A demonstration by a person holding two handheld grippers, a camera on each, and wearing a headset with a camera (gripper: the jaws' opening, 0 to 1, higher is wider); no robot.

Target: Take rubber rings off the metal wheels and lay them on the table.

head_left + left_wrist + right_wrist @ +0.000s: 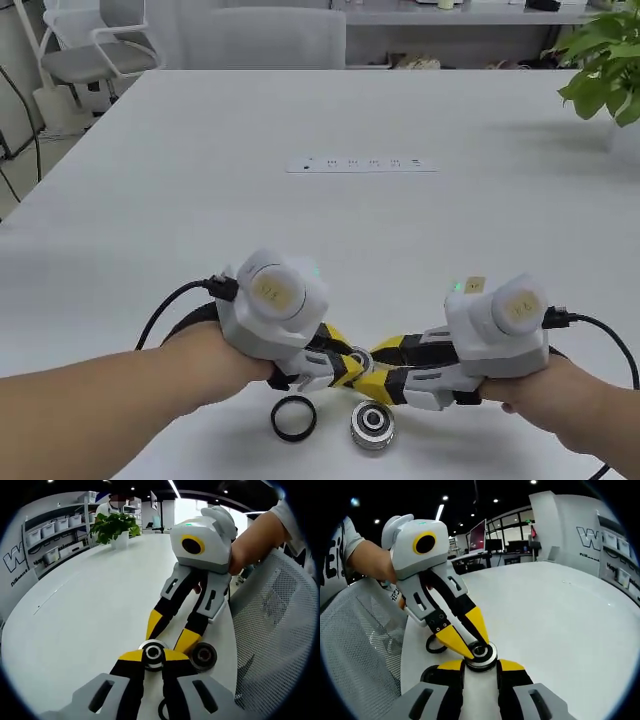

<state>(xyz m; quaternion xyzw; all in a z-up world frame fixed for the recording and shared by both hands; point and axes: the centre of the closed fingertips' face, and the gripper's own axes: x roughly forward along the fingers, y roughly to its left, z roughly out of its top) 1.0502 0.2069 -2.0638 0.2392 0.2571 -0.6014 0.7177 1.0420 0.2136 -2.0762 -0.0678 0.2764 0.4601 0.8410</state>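
Head view: by the tabletop's near edge one rubber ring is laid beside a bare wheel. A second wheel is pinched by the left gripper and right gripper, its ring seemingly still on.

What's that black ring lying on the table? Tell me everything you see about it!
The black ring is a thin round band that looks like rubber, and its open middle shows the white table. It lies flat near the person's edge, beside a loose metal wheel but apart from it. Nothing grips it: the left gripper and right gripper are closed on another wheel.
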